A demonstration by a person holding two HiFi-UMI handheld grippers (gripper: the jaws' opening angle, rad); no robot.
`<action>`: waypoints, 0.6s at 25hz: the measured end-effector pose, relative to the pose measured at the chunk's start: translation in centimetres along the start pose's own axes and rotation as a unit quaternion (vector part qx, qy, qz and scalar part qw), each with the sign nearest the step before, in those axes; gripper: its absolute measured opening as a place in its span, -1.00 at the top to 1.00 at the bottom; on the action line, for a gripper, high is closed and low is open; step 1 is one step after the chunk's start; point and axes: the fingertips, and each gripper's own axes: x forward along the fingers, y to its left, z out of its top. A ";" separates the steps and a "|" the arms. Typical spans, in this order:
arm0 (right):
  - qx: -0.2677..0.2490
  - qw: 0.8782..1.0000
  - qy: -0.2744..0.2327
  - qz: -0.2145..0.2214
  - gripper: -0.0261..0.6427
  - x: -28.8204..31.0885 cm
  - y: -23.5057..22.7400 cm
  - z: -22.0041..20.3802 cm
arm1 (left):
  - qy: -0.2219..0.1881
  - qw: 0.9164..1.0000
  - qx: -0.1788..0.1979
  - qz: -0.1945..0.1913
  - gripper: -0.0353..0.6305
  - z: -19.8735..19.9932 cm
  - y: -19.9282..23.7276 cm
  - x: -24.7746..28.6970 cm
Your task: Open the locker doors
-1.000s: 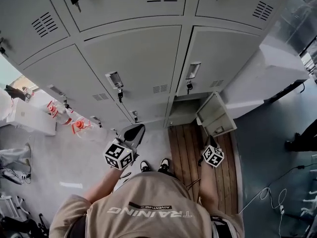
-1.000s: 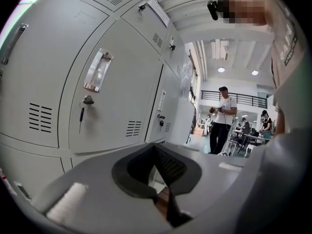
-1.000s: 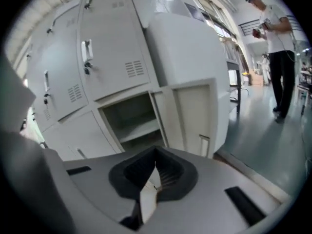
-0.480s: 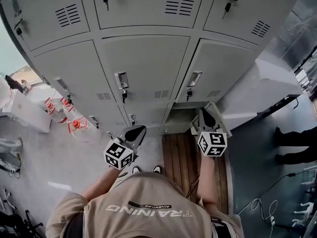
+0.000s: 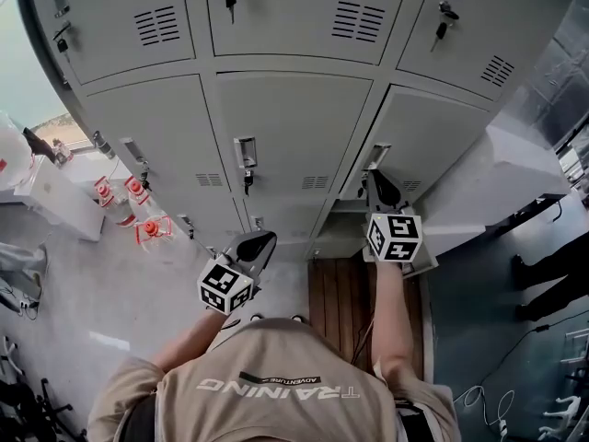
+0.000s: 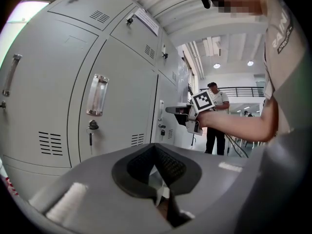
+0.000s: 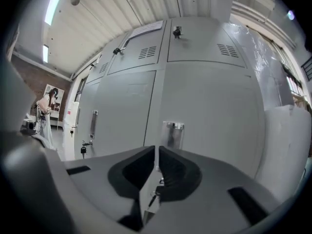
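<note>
A wall of grey lockers (image 5: 285, 118) faces me, each door with a metal handle and a key. My right gripper (image 5: 379, 184) is raised with its jaws shut and empty. Its tips sit just below the handle (image 5: 378, 156) of the right middle-row door (image 5: 437, 132). In the right gripper view that handle (image 7: 172, 133) stands just beyond the closed jaws of my right gripper (image 7: 156, 149). The bottom right locker (image 5: 336, 228) stands open, its door mostly hidden behind the gripper's cube. My left gripper (image 5: 255, 244) hangs low near my body, shut and empty, facing the middle door's handle (image 6: 96, 94).
Orange-capped bottles (image 5: 138, 196) and a white box (image 5: 55, 205) sit on the floor at the left. A wooden plank strip (image 5: 345, 293) lies under the open locker. A white unit (image 5: 515, 164) flanks the lockers on the right. A person (image 6: 214, 126) stands beyond it.
My right gripper has risen from low beside the open bottom door up to the right middle door's handle. The head view has tilted up the lockers. The left gripper has hardly moved.
</note>
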 end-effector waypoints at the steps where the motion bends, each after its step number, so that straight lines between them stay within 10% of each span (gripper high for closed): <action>1: -0.005 1.000 0.001 -0.001 0.89 0.4 -0.3 0.0 | 0.000 1.000 -0.004 0.005 0.88 -0.2 0.3 -0.3; 15: -0.011 1.000 0.018 0.003 0.52 4.8 0.1 -0.7 | 0.014 0.998 -0.046 0.043 0.87 -3.1 3.4 -2.2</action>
